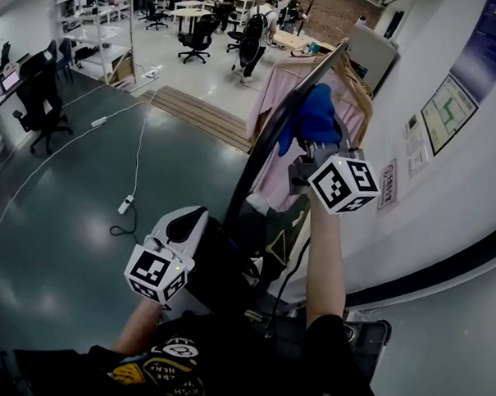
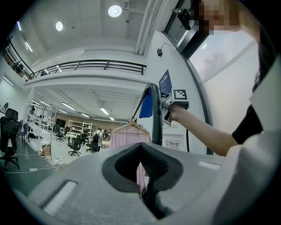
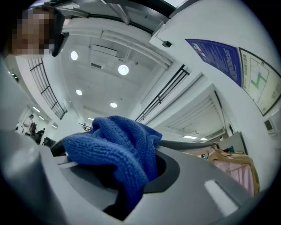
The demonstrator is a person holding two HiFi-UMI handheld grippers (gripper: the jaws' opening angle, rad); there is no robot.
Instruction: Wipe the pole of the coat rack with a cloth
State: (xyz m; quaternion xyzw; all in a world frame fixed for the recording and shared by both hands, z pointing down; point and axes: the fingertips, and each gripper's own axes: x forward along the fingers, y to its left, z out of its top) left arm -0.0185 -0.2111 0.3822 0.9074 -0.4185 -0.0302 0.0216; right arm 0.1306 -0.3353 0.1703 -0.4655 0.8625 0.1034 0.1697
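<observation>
The coat rack's dark pole (image 1: 271, 137) slants up from low centre toward the top right of the head view. A blue knitted cloth (image 1: 316, 114) is bunched against its upper part, and my right gripper (image 1: 316, 151) is shut on the cloth. In the right gripper view the cloth (image 3: 116, 147) fills the jaws and hides the pole there. My left gripper (image 1: 185, 227) sits low beside the pole's foot. In the left gripper view its jaws stand closed on the pole (image 2: 156, 121), which rises straight ahead to the cloth (image 2: 147, 105).
Pink garments on hangers (image 1: 277, 96) hang from the rack behind the pole. A white wall (image 1: 445, 193) with posters runs along the right. A power strip and cable (image 1: 126, 202) lie on the dark floor at left. Office chairs and a person stand far off.
</observation>
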